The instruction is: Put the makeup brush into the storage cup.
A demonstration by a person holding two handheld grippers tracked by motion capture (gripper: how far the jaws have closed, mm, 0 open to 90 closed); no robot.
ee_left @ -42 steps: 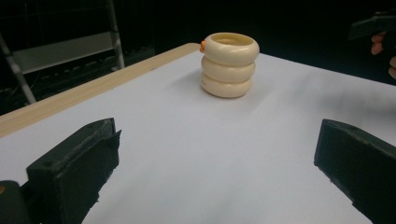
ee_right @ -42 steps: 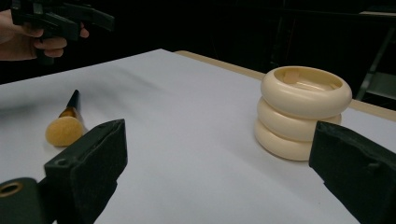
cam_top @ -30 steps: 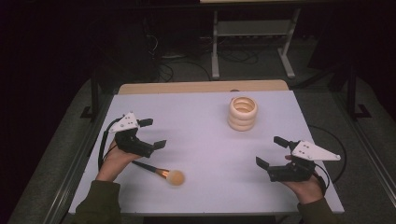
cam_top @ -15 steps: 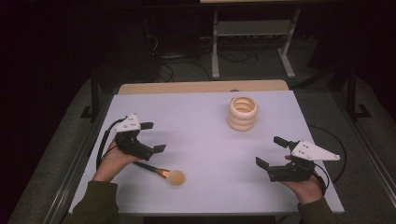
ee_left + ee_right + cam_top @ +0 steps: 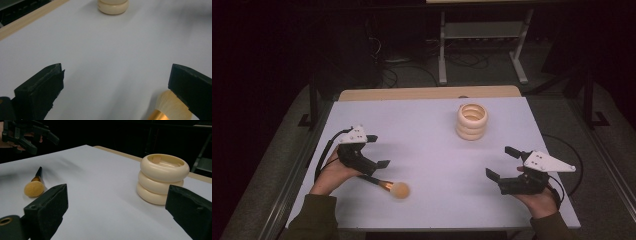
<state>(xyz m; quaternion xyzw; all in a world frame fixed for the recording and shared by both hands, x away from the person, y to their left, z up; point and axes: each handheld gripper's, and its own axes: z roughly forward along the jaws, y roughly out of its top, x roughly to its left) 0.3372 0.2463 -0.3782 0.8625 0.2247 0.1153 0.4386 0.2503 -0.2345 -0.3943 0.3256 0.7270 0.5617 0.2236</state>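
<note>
Little is shifting since the earlier frames: the left gripper (image 5: 371, 151) is edging slightly back, hovering above the makeup brush (image 5: 389, 186), which is lying on the desk (image 5: 427, 145). Its jaws are standing spread, empty. The right gripper (image 5: 503, 163) is waiting, jaws likewise spread, well apart from the ringed holder (image 5: 472, 121); a pickup is probably coming.

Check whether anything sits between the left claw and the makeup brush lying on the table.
Nothing visible does. The left claw is open just above the makeup brush, whose bristle head shows by one of its jaws in the left gripper view. The ringed holder stands far off.
</note>
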